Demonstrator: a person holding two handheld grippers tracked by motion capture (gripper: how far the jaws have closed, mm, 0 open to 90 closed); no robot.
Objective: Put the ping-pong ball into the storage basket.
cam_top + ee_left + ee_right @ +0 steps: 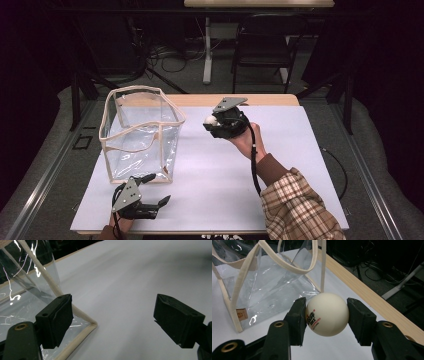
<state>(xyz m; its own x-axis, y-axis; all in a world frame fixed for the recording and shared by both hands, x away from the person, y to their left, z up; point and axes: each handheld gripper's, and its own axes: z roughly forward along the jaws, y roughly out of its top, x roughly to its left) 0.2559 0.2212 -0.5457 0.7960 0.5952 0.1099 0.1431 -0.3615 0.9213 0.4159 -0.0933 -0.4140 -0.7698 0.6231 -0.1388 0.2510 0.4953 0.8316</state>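
Observation:
A clear plastic bag [140, 135] with cream trim stands open on the left of the white table top [235, 190]. My right gripper [211, 121] is raised above the table to the right of the bag and is shut on a white ping-pong ball [327, 314] with red print. That ball [210, 120] shows at the jaw tips, facing the bag [269, 282]. My left gripper [156, 190] rests low near the table's front left edge, just in front of the bag's near corner [87, 325], with its jaws wide apart and nothing between them.
A wooden table edge [372, 300] runs behind the white sheet. Beyond it stand a dark chair [262, 45], a white table leg [207, 50] and cables on the floor. A plaid sleeve [295, 210] comes in from the bottom right.

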